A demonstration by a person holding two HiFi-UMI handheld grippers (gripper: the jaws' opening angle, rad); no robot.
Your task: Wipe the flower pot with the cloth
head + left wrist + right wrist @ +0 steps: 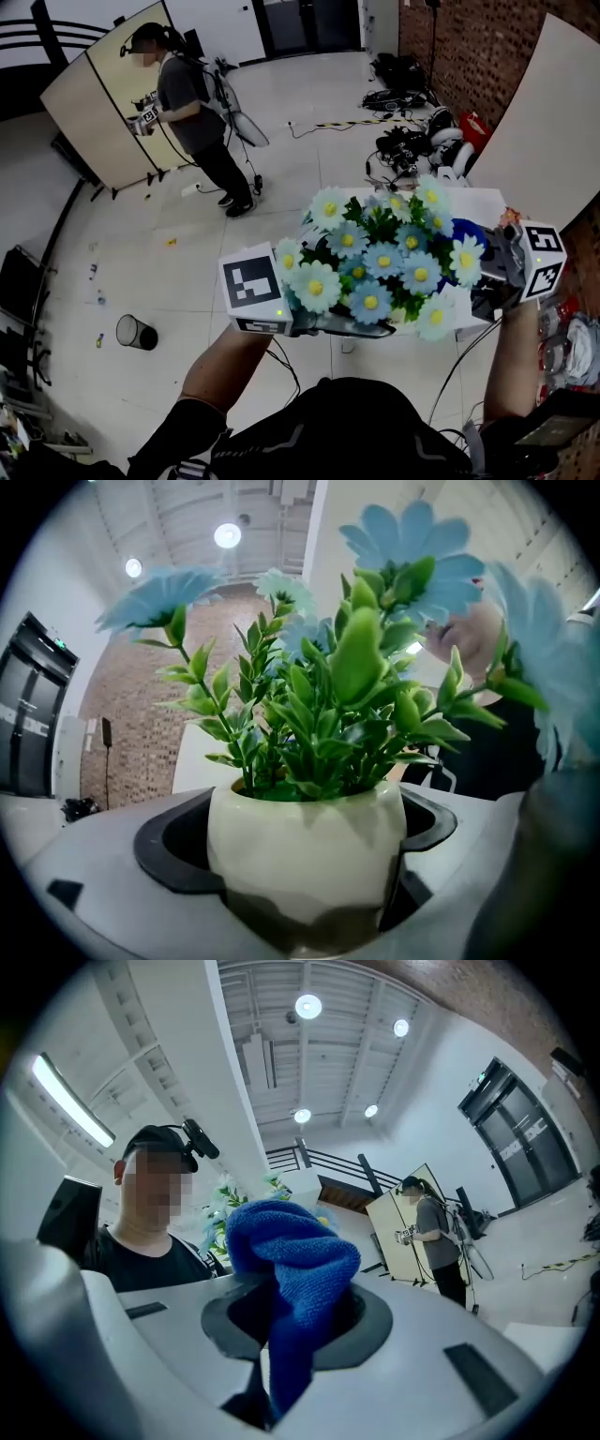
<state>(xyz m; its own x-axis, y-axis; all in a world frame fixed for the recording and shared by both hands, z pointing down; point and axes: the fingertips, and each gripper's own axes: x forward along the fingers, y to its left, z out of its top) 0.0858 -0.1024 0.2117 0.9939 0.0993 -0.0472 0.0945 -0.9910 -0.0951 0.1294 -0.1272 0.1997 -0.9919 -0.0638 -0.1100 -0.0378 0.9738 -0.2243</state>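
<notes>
Left gripper (302,897) clamps the body of the smooth white ceramic flower pot (305,836) of blue artificial daisies (375,267), held aloft. The pot is likely rigid, slippery and breakable, and top-heavy. Right gripper (295,1321) pinches the soft, limp blue microfibre cloth (286,1241) just beside the blooms.

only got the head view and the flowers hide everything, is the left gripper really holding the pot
observer: yes, the left gripper has its jaws shut on the cream flower pot, one at each side.
operator: and the cloth
observer: the right gripper is shut on the blue cloth, bunched above the jaws with a tail hanging down.
operator: wiping yet
observer: the right gripper view shows only flowers behind the cloth, no pot against it.
</notes>
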